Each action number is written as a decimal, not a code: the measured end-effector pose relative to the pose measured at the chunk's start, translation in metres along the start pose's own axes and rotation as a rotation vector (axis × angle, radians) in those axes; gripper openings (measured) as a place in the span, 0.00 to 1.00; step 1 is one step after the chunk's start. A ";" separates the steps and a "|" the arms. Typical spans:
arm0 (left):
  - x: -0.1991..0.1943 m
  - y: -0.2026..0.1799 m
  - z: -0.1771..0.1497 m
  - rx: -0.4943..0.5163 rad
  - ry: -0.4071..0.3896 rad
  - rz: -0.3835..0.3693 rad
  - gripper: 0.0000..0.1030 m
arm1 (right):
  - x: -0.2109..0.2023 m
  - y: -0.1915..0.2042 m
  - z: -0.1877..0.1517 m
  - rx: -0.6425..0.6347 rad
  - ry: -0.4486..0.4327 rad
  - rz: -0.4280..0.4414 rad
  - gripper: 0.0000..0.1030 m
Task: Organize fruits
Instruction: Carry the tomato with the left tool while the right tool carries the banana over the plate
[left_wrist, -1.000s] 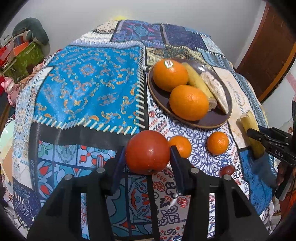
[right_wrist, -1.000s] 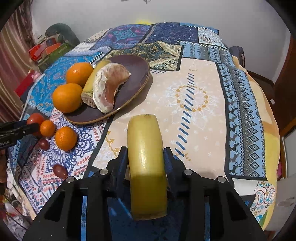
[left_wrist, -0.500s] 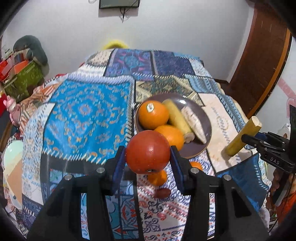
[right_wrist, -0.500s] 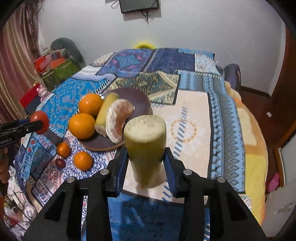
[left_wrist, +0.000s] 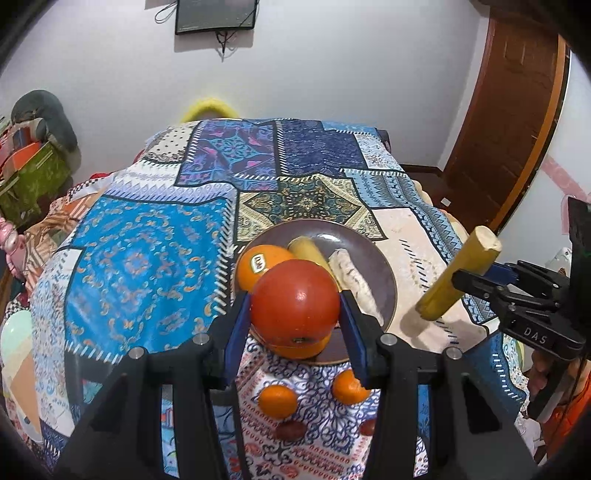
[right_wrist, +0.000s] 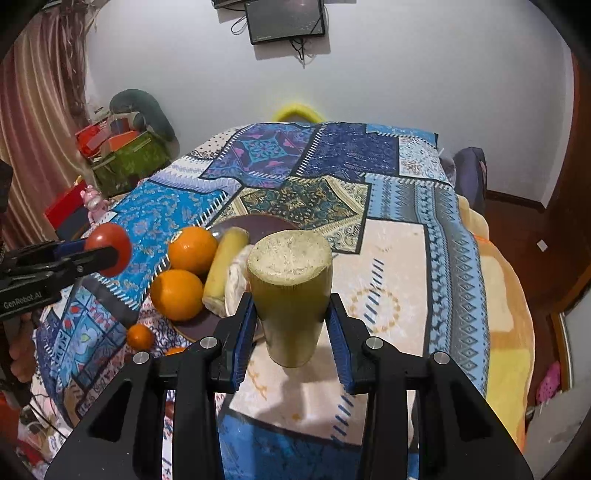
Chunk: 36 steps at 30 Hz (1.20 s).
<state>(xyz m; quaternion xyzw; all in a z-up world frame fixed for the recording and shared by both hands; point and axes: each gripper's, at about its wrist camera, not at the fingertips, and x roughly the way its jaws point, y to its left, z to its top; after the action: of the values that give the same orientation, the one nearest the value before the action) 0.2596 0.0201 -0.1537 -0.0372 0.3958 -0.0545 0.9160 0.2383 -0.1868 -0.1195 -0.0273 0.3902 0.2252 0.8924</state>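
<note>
My left gripper (left_wrist: 295, 314) is shut on a red tomato (left_wrist: 295, 301) and holds it in the air above the near edge of the dark round plate (left_wrist: 384, 269). The plate holds two big oranges (right_wrist: 192, 249), a yellow cane piece (right_wrist: 225, 269) and a pale peeled fruit segment (left_wrist: 351, 273). My right gripper (right_wrist: 290, 325) is shut on a second yellow-green cane piece (right_wrist: 291, 291), raised above the cloth to the right of the plate. Two small oranges (left_wrist: 277, 400) and small dark fruits (left_wrist: 290, 430) lie on the cloth in front of the plate.
The patchwork cloth (left_wrist: 147, 251) covers a rounded bed or table that falls away at its edges. Boxes and toys (right_wrist: 122, 155) stand at the far left. A wooden door (left_wrist: 517, 122) is at the right. A wall screen (left_wrist: 214, 14) hangs behind.
Both grippers have risen and tilted up with their fruit. The cane piece left the cloth and now hangs in the air. The tomato now sits over the plate's near edge.
</note>
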 end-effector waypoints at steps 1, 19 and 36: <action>0.003 -0.001 0.001 0.003 0.003 -0.003 0.46 | 0.002 0.001 0.002 -0.003 0.000 0.003 0.34; 0.066 -0.008 0.015 0.001 0.049 -0.018 0.46 | 0.061 0.010 0.027 -0.007 0.065 0.062 0.34; 0.090 -0.013 0.017 0.023 0.061 -0.021 0.46 | 0.097 0.002 0.046 0.014 0.088 0.085 0.34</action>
<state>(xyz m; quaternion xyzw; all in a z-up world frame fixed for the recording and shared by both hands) 0.3319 -0.0041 -0.2056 -0.0291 0.4226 -0.0695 0.9032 0.3264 -0.1380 -0.1558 -0.0145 0.4313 0.2586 0.8642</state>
